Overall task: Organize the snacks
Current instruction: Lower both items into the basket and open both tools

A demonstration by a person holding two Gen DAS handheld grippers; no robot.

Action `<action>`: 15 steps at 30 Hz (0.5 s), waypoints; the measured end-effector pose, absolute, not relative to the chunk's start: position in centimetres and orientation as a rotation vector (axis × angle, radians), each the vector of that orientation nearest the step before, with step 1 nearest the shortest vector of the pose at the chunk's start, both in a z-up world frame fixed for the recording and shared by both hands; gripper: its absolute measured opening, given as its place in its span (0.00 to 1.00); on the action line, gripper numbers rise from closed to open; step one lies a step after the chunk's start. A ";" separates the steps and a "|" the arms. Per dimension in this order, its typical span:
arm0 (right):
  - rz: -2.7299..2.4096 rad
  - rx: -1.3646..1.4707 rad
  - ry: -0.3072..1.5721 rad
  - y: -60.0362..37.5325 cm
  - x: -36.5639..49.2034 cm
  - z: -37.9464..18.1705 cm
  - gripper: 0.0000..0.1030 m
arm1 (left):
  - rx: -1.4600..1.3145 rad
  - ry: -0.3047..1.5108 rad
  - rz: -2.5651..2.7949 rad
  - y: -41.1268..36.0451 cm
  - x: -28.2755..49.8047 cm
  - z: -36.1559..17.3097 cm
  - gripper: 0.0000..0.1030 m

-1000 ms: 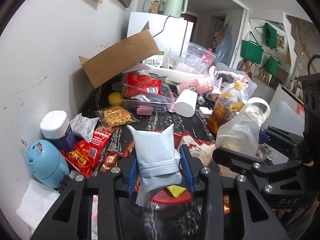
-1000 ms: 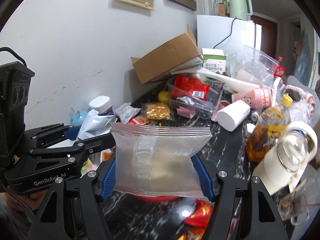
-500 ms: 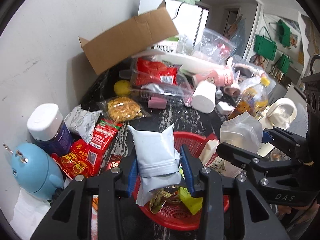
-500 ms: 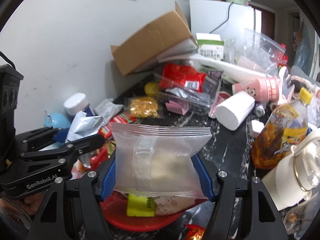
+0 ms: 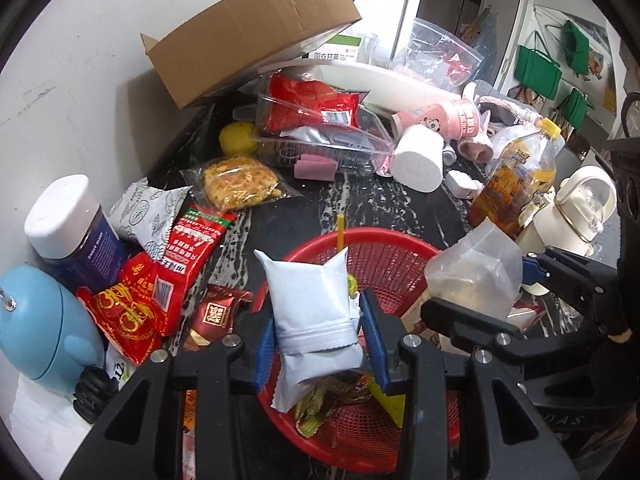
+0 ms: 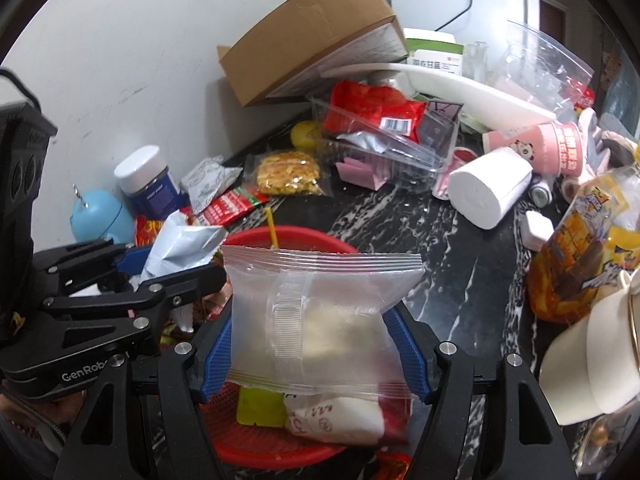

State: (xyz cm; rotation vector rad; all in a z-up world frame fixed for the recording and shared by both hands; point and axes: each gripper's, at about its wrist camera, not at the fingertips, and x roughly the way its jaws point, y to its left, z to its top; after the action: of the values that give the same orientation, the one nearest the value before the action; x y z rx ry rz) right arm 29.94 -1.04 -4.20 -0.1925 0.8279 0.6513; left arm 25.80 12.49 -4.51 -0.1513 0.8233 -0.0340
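Observation:
A red mesh basket (image 5: 400,248) sits on the dark marble counter with several wrapped snacks in it. My left gripper (image 5: 320,332) is shut on a pale white snack packet (image 5: 312,300), held upright over the basket's near left side. In the right wrist view my right gripper (image 6: 316,344) has a clear snack packet (image 6: 320,300) between its blue pads above the basket (image 6: 304,240); its jaws are opening, though the pads touch the packet's sides. The right gripper (image 5: 492,284) hangs beside the left one, over the basket's right rim.
Loose red snack packets (image 5: 160,280) and a yellow crisp packet (image 5: 240,180) lie left of the basket. A jar (image 5: 68,220) and blue gadget (image 5: 40,328) stand by the wall. Behind are a cardboard box (image 5: 248,28), clear tray (image 5: 320,148), paper roll (image 5: 418,160), drink bottle (image 5: 516,176) and white jug (image 5: 576,208).
Both grippers have sunk and moved forward with their packets, so the red basket now lies directly beneath them and shows much more of its inside.

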 end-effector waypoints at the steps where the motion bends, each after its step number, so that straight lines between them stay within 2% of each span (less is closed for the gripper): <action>1: 0.645 -0.195 0.830 -1.0 29.9 -4.2 0.69 | -0.154 0.824 -0.035 12.6 25.8 -4.5 0.37; 3: 0.643 -0.194 0.837 -1.0 29.9 -4.2 0.71 | -0.159 0.823 -0.033 12.6 25.7 -4.4 0.37; 6: 0.641 -0.176 0.840 -1.3 30.0 -3.9 0.80 | -0.160 0.819 -0.032 12.7 25.6 -4.3 0.37; 15: 0.592 -0.163 0.830 -2.6 29.5 -2.8 0.80 | -0.138 0.832 -0.046 12.1 25.4 -3.9 0.37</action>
State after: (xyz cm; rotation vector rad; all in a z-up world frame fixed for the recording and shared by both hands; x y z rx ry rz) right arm 29.51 -2.59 -2.83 -0.1627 0.8295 0.5920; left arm 25.44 12.11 -3.90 -0.1381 0.8315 -0.0456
